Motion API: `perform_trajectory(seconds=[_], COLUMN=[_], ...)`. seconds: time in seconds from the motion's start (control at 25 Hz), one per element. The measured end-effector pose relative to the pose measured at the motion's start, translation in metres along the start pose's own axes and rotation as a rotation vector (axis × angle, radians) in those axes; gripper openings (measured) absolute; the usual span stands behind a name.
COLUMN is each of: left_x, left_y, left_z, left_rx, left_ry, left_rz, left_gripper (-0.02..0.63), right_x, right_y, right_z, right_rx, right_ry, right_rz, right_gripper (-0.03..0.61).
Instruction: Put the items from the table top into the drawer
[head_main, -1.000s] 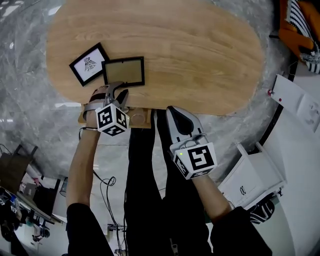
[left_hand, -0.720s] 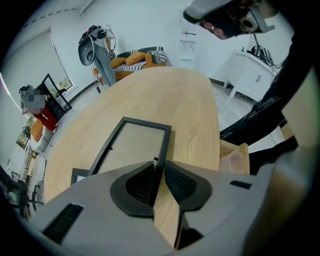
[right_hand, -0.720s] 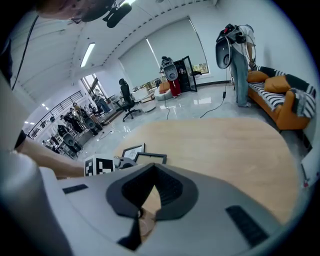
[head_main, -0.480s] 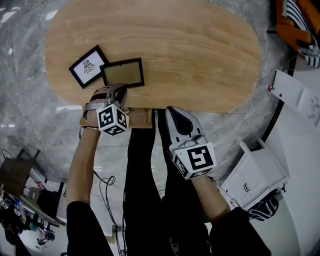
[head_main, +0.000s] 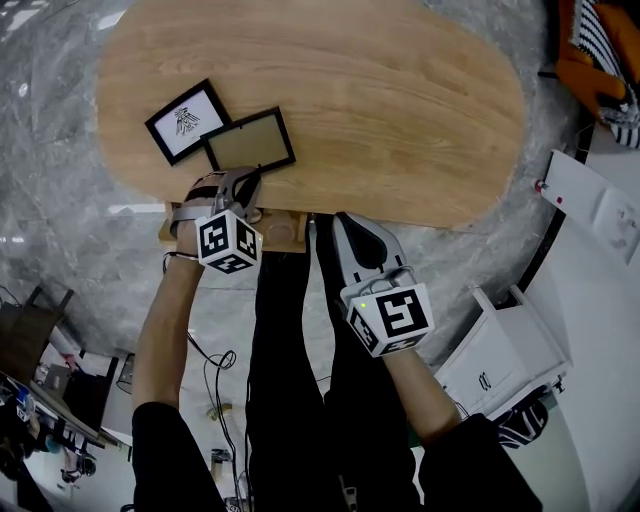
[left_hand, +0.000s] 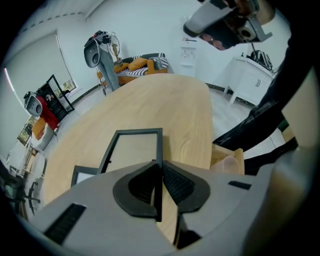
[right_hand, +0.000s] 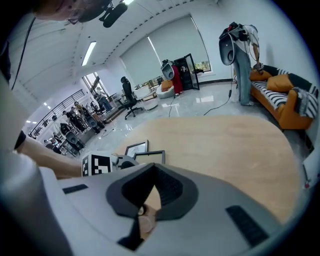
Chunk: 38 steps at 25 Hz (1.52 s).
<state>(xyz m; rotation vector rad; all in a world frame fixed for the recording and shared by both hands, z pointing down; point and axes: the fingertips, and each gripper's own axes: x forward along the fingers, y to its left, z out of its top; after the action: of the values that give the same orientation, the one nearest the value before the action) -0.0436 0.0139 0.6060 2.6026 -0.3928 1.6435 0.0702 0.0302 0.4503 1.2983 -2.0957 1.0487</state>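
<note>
We've tilted the frame (head_main: 249, 139); our left gripper (left_hand: 160, 172) has just clamped its edge, clear only in that gripper's view; right gripper (head_main: 346, 220), at four o'clock, closed, empty.

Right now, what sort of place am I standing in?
Probably an open-plan office or lab with a lounge corner: an oval wooden table on a polished stone floor, an orange sofa by the wall, and an office chair before big shaded windows.

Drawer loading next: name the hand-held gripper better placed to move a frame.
Left hand-held gripper: its jaws have just been closing on the blank frame; the right hand-held gripper hangs empty.
</note>
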Motion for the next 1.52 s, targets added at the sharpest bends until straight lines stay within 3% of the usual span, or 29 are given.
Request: perform_trajectory(seconds=[0.64,0.84,1.24,1.52], left_x=[-0.044,-0.067,-0.094,-0.095], left_y=[-0.053,-0.072,-0.124,-0.149], left_z=[-0.028,-0.043,-0.104,-0.129], left_rx=[-0.162,-0.261,-0.456,-0.529], left_ry=[-0.023,-0.034,0.026,0.061], left_rz=[-0.026,0.000,0.047,0.067], left_gripper=[0.049,0.049,0.049,0.049], right_x=[0.019,0.029,0.042,0.048], right_y=[0.041,0.061,0.099,0.116], right_z=[-0.006,-0.009,-0.025,-0.031], right_rx=[-0.112,-0.156,-0.264,-0.318], right_ry=[0.070,0.098,0.172,0.207], right_rz=[0.111,0.162,0.257,0.309], right_gripper=[0.009,0.009,0.009,0.009])
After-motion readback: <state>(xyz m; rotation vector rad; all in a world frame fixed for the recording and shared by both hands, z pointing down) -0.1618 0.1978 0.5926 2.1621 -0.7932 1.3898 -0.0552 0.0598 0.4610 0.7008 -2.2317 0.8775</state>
